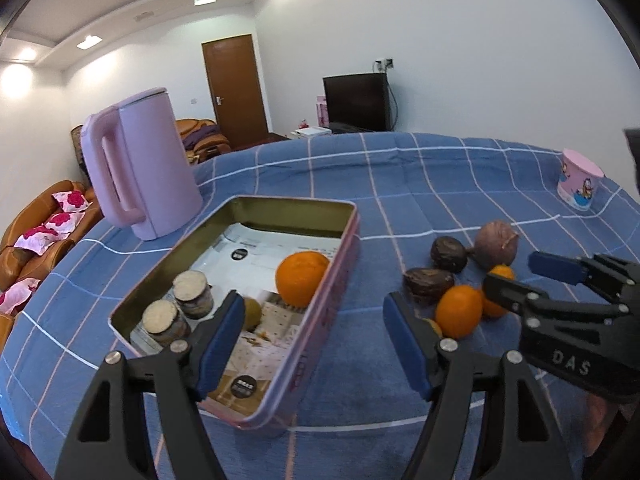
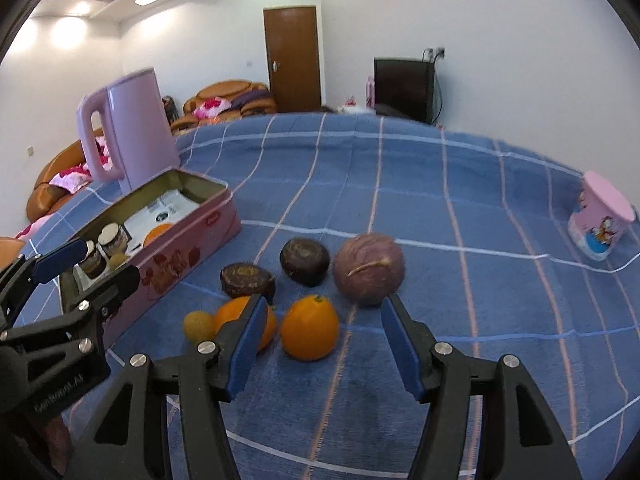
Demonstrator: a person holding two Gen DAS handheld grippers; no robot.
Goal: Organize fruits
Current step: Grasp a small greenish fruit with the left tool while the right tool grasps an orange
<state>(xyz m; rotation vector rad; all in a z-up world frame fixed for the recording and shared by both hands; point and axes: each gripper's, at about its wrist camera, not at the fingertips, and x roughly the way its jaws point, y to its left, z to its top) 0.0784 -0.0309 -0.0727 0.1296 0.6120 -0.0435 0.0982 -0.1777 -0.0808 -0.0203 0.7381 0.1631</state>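
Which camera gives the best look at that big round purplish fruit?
The right wrist view: the big purplish fruit sits near the middle, whole, with its stem scar plain. The left wrist view shows it smaller and farther off, its lower part hidden behind the right claw and other fruit.

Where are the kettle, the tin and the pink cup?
kettle (image 1: 160, 168), left wrist view, its side wall.
tin (image 2: 208, 222), right wrist view, its long outer wall.
pink cup (image 2: 600, 220), right wrist view, its side.

An orange (image 1: 301, 278) lies in the tin (image 1: 344, 240); the kettle (image 1: 140, 168) stands behind it, loose fruits (image 2: 308, 332) to its right
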